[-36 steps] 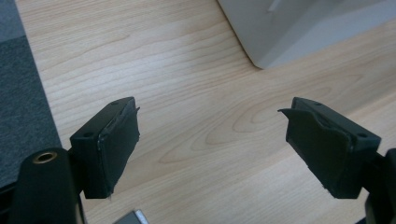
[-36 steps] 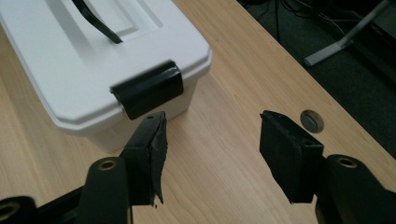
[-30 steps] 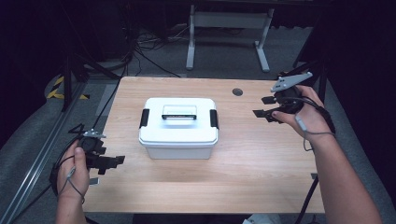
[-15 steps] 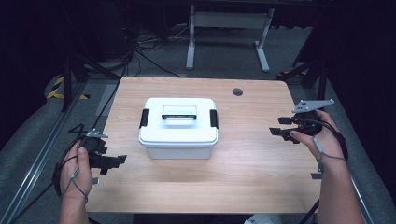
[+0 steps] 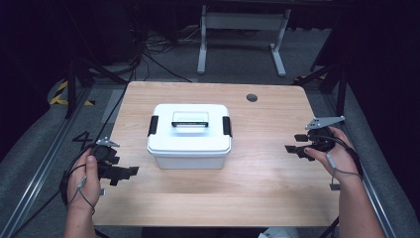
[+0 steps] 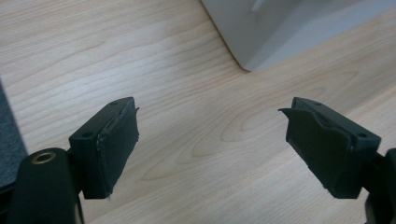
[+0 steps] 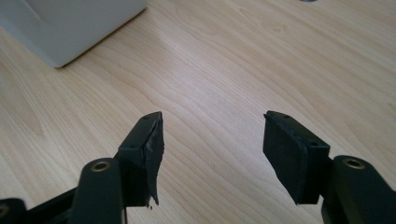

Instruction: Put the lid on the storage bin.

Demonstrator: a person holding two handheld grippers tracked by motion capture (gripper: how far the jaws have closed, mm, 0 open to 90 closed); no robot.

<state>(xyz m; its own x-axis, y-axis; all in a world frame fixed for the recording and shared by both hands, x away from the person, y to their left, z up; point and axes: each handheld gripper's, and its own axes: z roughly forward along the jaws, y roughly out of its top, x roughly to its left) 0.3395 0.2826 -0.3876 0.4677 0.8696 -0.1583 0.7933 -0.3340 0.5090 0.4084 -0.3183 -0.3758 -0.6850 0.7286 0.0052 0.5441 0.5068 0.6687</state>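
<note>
A light wooden table (image 5: 277, 188) stands on grey carpet in a dark room. A round cable hole (image 5: 251, 97) sits near the table's far edge, right of centre. Beyond the far edge stand the white legs of another table frame (image 5: 240, 22), with dark cables (image 5: 148, 57) trailing on the floor to their left.

A white lidded storage box (image 5: 189, 136), with a black latch on each end and a carry handle lying flat on its lid, stands left of the table's centre, closed.

The left gripper (image 5: 125, 173) is held over the near-left corner, pointing right, near the box's near-left corner and apart from it. Its jaws stand wide apart with nothing between them.

The right gripper (image 5: 293, 143) is held over the right edge, pointing left toward the box and well apart from it. Its jaws have just been opening and now stand wide, with bare wood between them in the right gripper view.
</note>
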